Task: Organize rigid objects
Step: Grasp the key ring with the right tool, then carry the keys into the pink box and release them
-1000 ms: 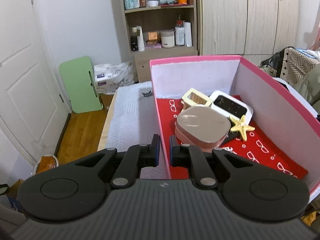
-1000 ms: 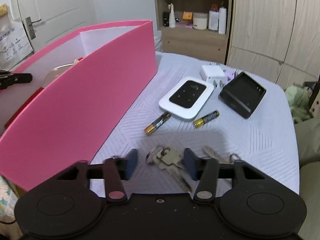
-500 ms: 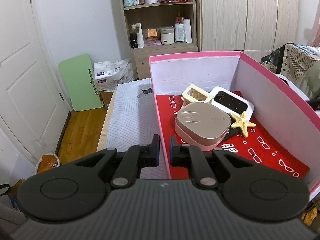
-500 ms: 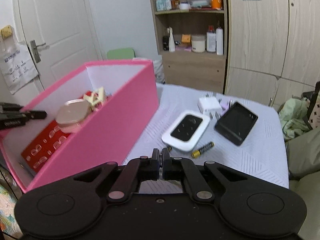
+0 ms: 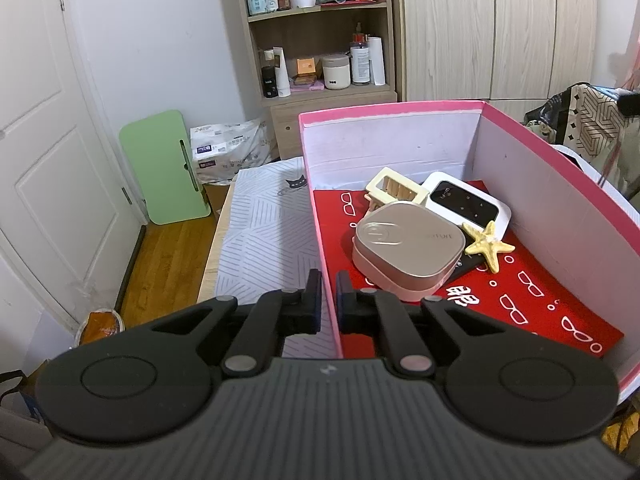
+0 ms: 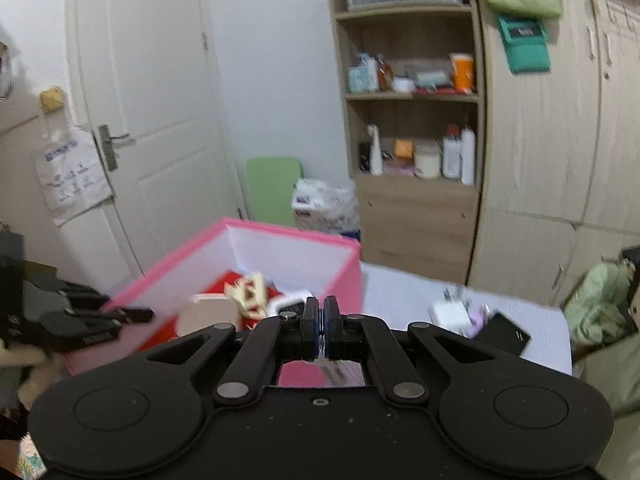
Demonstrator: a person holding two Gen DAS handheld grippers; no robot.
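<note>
With the left tongs clamped on the near wall of the pink box, carry the right tongs – closed on something thin I cannot identify – forward over the rim just ahead, then part them low – above bare red lining.

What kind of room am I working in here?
Most likely a bedroom or spare room in a home. There is a tall wooden wardrobe, an open shelf unit stocked with toiletry bottles and jars, a white panelled door, and a pink box on a cloth-covered table.
</note>
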